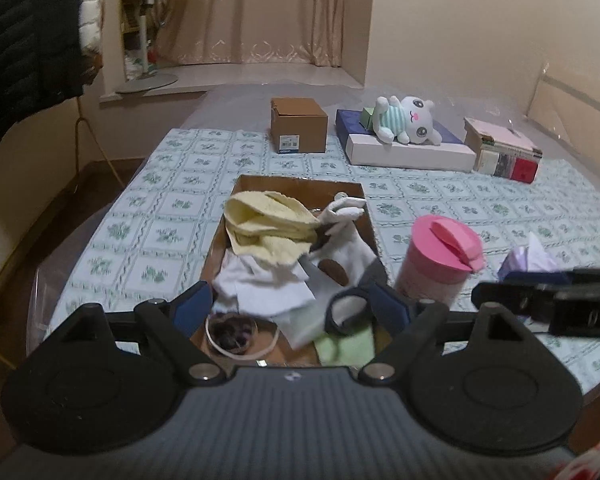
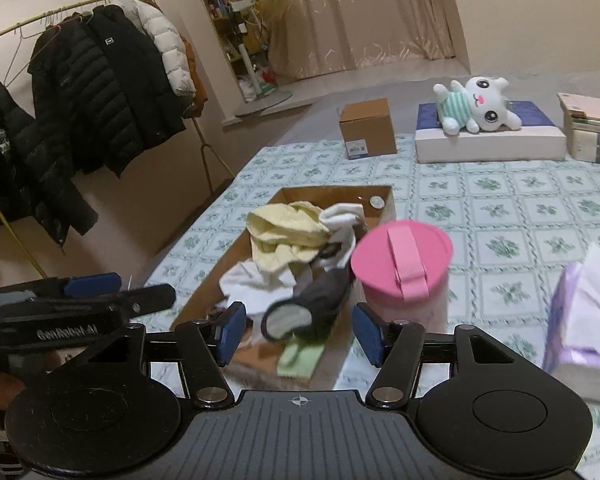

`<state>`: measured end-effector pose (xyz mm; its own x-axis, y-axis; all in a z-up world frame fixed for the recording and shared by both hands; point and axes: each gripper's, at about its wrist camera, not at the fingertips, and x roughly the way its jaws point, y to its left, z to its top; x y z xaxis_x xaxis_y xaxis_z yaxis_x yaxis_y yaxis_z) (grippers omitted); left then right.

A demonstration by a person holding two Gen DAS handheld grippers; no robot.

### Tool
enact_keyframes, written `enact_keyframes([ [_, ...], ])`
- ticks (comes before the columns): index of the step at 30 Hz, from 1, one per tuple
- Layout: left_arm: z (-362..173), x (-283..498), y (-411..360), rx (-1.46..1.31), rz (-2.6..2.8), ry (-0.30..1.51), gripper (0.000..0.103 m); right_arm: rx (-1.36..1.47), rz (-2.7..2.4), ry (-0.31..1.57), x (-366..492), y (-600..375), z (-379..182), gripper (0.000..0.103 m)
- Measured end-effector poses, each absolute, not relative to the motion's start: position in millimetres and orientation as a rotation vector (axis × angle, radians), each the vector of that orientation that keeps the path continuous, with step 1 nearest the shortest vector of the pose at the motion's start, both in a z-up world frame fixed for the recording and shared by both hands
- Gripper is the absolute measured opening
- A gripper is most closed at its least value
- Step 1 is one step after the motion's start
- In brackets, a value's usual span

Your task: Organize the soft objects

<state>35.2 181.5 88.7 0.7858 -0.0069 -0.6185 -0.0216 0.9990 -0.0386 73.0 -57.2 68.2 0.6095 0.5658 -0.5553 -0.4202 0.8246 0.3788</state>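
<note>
Cardboard, brown and shallow, forms the open tray (image 1: 224, 236) that lies on the green-patterned tablecloth (image 1: 148, 216) left of centre, and most of the soft things already sit in it. At its far left a pale yellow terry towel (image 1: 268, 228) is heaped over white cloths (image 1: 260, 284); nearer lie a folded light-green cloth (image 1: 346, 344) and a small dark fuzzy item ringed by a white band (image 1: 236, 332), too blurred to name. A dark grey sock with a pale opening (image 2: 300, 312) rests across the pile towards the tray's right edge. Just right of the tray stands a pink lidded plastic tub (image 2: 400, 268), and further right a lilac tissue pack (image 2: 580, 320). Far off, a white plush cat in a striped shirt (image 1: 408, 120) lies on a flat white-and-blue box (image 1: 412, 156), apart from the tray.

By my judgement the sorting is well advanced, with the plush cat possibly left and the heap untidy.

The left gripper (image 1: 292, 308) hovers at the tray's near end, its blue-padded jaws spread wide and holding nothing; the cloths lie between and just beyond them. The right gripper (image 2: 300, 332) is likewise wide apart and empty, the grey sock directly ahead between its pads.
</note>
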Motion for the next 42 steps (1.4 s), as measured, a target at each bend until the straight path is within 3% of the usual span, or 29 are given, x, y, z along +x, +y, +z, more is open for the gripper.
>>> enact_keyframes([
  [21,99,-39,156,-0.064,0.026,0.637,0.085,0.161,0.503,0.658,-1,-87,60,0.061],
  [42,50,-53,134,-0.062,0.011,0.750,0.087,0.097,0.461,0.713,-23,-92,28,0.061],
])
